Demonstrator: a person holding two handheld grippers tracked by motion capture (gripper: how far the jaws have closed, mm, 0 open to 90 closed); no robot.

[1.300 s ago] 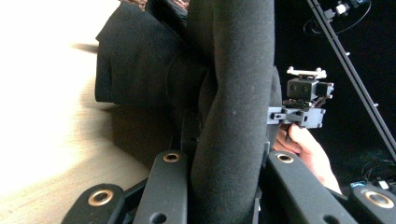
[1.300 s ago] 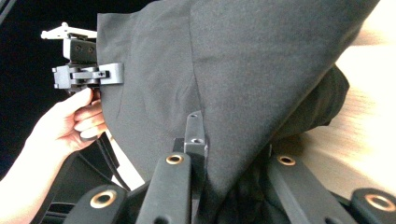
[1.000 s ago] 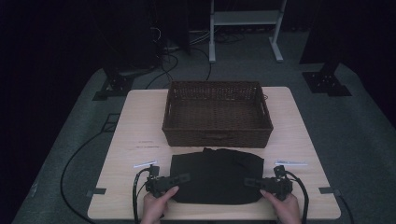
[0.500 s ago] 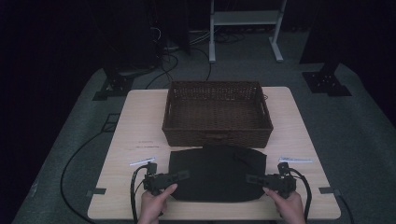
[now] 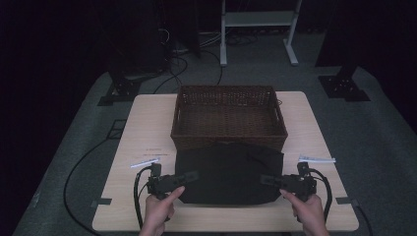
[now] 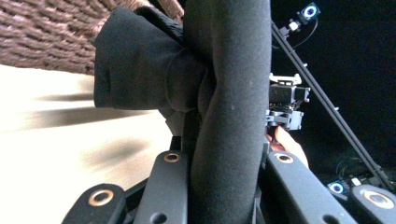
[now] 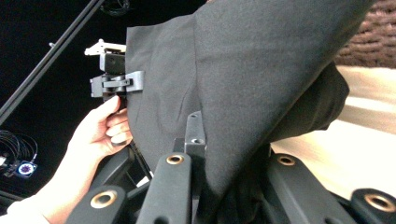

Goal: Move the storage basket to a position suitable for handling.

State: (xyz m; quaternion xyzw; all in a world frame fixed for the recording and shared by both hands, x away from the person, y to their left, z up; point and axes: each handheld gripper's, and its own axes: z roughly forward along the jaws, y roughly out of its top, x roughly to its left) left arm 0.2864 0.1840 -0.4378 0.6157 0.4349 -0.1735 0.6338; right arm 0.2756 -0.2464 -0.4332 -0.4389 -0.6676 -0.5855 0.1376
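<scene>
High view: black cloth (image 5: 229,172) spans between left gripper (image 5: 189,175) and right gripper (image 5: 265,179), before wicker basket (image 5: 228,118).
Left gripper view: jaws clamped on cloth edge; fabric soft, limp, light.
Right gripper view: jaws pinch opposite edge; grip edges, keep taut.

Straight ahead of me the wicker basket (image 5: 228,117) walls off the middle of the table (image 5: 147,118), its near wall right against the far edge of the black cloth (image 5: 230,173) stretched between my left gripper (image 5: 189,175) and right gripper (image 5: 264,179), so there is no gap to slip forward there. Bare tabletop runs along both sides of the basket (a wide lane on each side). A white strip (image 5: 144,162) lies just beyond my left gripper, another white strip (image 5: 317,159) just beyond my right; both lie flat. A narrow band of bare wood sits between the cloth and the near table edge, where my hands are.
</scene>
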